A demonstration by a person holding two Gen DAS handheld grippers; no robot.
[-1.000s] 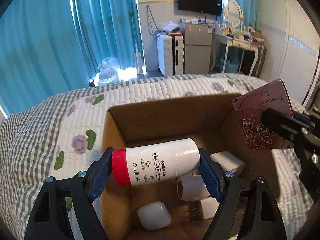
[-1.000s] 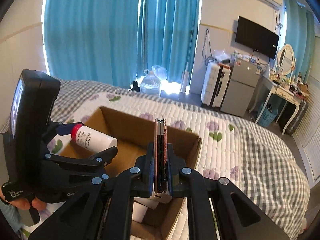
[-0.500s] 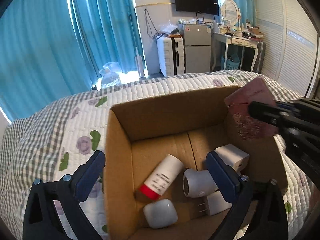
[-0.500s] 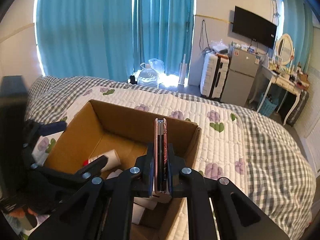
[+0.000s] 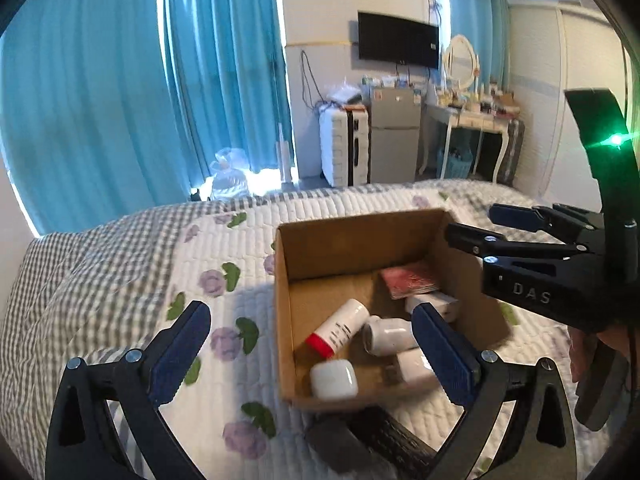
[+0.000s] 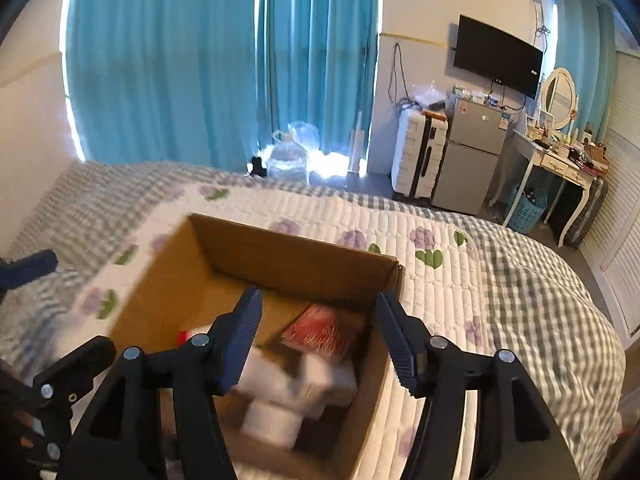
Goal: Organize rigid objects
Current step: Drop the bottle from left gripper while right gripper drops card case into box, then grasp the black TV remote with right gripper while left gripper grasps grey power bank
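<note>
An open cardboard box (image 5: 320, 240) (image 6: 280, 248) sits on the quilted bed. Inside lie a white bottle with a red cap (image 5: 338, 328), a red notebook (image 5: 410, 279) (image 6: 324, 330), a white case (image 5: 334, 379) and several small white boxes and a cup (image 5: 390, 335). My left gripper (image 5: 310, 354) is open and empty, above the box's near left corner. My right gripper (image 6: 316, 334) is open and empty over the box's right side; it also shows in the left wrist view (image 5: 472, 226).
A dark flat object (image 5: 384, 438) lies on the quilt in front of the box. The floral and checked quilt (image 5: 132, 280) spreads all around. Beyond the bed stand a suitcase (image 6: 416, 158), a small fridge (image 6: 472, 156) and a dressing table (image 6: 560, 164).
My left gripper opened and dropped the red-capped bottle into the box, then drew back left. My right gripper opened and let the red notebook fall into the box.
</note>
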